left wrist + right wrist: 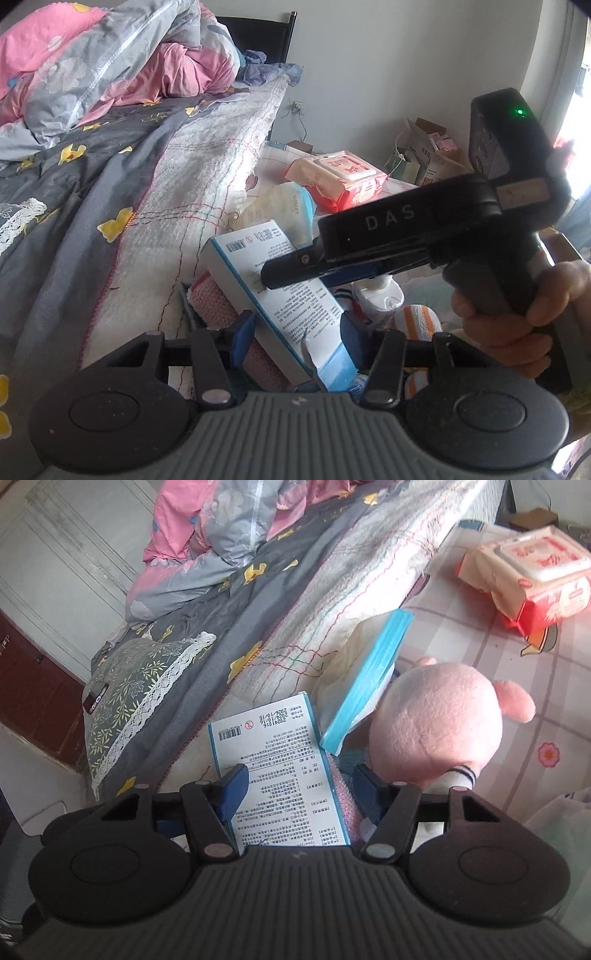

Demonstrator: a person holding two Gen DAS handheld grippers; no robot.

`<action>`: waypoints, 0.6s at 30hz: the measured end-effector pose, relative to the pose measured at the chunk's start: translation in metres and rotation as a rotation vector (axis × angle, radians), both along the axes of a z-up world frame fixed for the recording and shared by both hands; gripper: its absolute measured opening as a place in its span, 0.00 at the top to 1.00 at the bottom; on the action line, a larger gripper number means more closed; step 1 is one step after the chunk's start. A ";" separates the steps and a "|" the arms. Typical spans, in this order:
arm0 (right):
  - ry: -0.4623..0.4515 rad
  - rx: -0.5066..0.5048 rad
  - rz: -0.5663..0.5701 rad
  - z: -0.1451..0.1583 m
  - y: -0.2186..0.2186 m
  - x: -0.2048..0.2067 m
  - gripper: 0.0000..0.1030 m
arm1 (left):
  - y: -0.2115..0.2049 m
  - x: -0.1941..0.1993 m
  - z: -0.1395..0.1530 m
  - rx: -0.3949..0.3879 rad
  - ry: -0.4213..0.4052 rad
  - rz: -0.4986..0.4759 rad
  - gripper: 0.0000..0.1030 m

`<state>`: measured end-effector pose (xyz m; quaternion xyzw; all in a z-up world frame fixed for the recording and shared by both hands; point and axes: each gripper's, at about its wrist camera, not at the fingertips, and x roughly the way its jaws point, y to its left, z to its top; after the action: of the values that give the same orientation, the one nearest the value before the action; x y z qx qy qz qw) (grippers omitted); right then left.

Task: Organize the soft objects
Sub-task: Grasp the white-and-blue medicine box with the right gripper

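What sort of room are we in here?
Most likely a bedroom: a bed with a grey sheet printed with yellow shapes, a rumpled pink and grey quilt piled on it, and a green leaf-print pillow with lace trim.

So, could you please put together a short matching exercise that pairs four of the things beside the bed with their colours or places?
Things:
1. plush toy
2. wet wipes pack
3. printed box
4. pillow

Descriptions:
A. white with blue edges, between the claw fingers
B. green leaf pattern with lace trim, on the bed
C. pink and fuzzy
D. red and cream, on the checked cloth

Pairs: 1-C, 2-D, 3-A, 4-B
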<state>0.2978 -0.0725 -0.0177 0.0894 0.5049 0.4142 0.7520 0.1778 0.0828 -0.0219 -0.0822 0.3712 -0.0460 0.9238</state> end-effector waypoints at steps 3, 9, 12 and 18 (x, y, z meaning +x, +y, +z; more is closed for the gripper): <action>0.038 0.049 0.004 -0.006 0.001 0.011 0.39 | 0.000 0.005 -0.004 0.001 0.018 0.010 0.49; 0.034 0.030 0.022 -0.007 0.005 0.009 0.38 | -0.001 0.009 -0.006 0.023 0.031 0.031 0.49; 0.019 0.011 0.020 -0.007 0.010 0.005 0.37 | -0.002 0.009 -0.006 0.036 0.030 0.046 0.48; 0.073 0.035 -0.027 -0.002 0.001 0.000 0.47 | -0.007 -0.001 0.013 0.076 -0.017 0.063 0.48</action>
<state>0.2982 -0.0719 -0.0194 0.1245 0.5236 0.4091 0.7369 0.1765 0.0758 -0.0086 -0.0584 0.3622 -0.0033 0.9303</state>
